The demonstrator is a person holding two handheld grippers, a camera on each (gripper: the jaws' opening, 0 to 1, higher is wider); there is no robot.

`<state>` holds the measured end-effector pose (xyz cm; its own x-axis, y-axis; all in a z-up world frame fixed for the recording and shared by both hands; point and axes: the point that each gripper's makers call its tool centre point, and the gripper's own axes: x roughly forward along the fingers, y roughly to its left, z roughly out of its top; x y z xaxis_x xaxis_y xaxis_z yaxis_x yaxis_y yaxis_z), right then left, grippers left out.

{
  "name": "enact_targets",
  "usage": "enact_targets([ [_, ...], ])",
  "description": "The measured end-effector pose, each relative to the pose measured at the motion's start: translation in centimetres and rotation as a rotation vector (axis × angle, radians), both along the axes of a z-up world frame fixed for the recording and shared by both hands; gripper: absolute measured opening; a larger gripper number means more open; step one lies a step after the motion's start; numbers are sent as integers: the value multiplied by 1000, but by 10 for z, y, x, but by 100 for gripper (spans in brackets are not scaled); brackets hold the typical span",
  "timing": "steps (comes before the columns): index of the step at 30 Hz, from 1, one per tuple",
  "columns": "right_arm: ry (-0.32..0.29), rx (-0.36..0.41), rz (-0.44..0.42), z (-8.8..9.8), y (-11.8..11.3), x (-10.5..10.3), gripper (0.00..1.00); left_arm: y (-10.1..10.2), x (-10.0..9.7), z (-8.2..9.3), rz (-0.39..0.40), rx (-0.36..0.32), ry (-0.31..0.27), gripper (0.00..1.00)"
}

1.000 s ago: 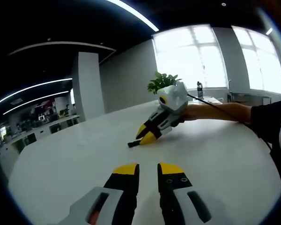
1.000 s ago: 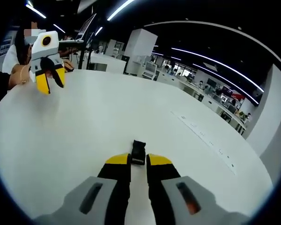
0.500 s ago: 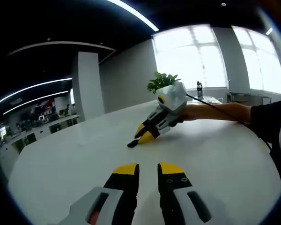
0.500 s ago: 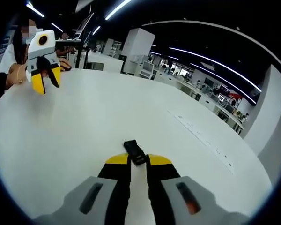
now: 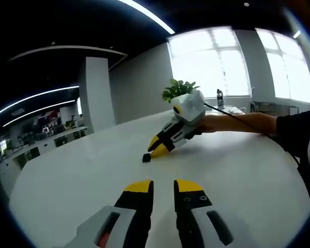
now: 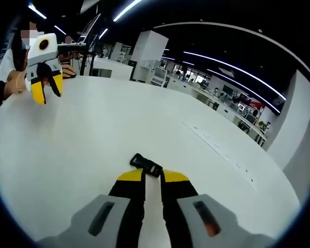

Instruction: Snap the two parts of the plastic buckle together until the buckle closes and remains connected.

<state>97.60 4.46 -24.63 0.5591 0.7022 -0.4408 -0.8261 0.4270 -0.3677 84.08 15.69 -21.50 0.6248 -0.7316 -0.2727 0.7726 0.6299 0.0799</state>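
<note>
Right gripper (image 6: 145, 175), jaws near-closed, pinches the black buckle (image 6: 146, 165) mid-table (image 6: 93, 129); left gripper (image 5: 162, 186), empty and slightly parted, waits.

Bare white table (image 6: 93, 129) lies open between both claws.

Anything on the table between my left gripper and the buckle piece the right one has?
Nothing visible. In the left gripper view, bare white table lies between the left gripper and the black buckle piece at the right gripper tips.
</note>
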Motion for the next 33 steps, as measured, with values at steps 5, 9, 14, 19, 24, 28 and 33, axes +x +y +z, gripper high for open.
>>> enact_targets([
  [5, 0, 5, -6, 0, -1, 1, 11, 1, 0, 0, 2, 1, 1, 15],
  [9, -1, 4, -7, 0, -1, 2, 11, 0, 1, 0, 2, 1, 2, 15],
  [14, 5, 7, -1, 0, 1, 1, 11, 0, 1, -1, 1, 0, 3, 15],
  [19, 5, 10, -1, 0, 2, 2, 11, 1, 1, -1, 3, 0, 4, 15],
  [24, 12, 17, 6, 0, 5, 1, 11, 1, 0, -1, 2, 0, 6, 15],
  [28, 14, 15, 7, -1, 7, 2, 11, 1, 0, -2, 2, 1, 6, 15],
  [33, 16, 18, 6, -2, 7, 3, 11, 1, 1, -2, 3, -1, 11, 15],
])
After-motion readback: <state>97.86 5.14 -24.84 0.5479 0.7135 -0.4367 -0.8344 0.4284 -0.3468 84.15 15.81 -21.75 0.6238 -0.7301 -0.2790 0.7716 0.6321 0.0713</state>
